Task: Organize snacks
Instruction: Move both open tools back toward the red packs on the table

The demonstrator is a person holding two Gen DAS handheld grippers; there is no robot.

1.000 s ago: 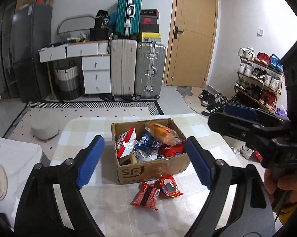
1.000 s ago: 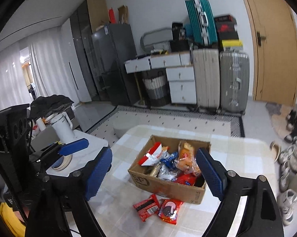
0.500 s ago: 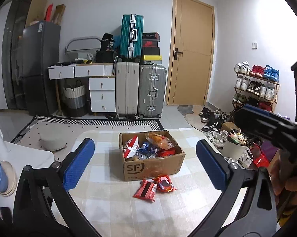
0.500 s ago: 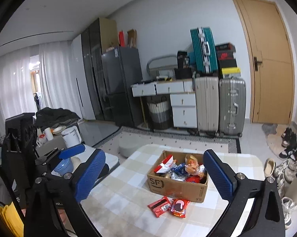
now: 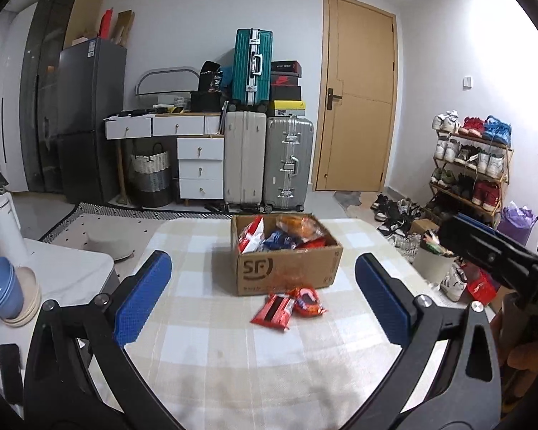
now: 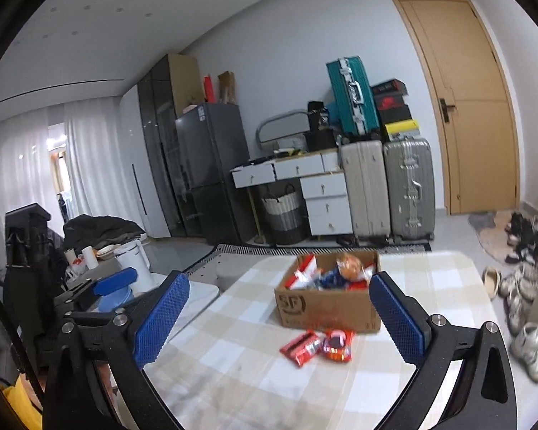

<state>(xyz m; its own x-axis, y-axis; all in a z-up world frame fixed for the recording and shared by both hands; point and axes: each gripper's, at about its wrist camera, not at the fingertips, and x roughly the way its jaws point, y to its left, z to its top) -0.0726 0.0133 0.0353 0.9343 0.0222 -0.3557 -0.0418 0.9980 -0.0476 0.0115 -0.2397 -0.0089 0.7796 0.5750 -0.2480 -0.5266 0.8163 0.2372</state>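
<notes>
A brown cardboard box full of snack packets stands on the checked table. Two red snack packets lie on the cloth just in front of it. My left gripper is wide open, well short of the packets, with nothing between its blue pads. My right gripper is also wide open and bare, back from the box. In the left wrist view the right gripper's body shows at the right edge, held by a hand.
A low white side table to the left carries stacked bowls and a white kettle. Behind the table stand suitcases, white drawers, a dark fridge and a door. A shoe rack fills the right.
Both grippers have drawn back from the box, which now looks smaller and farther. Their jaws have spread wider. The two red packets lie as before in front of the box.
</notes>
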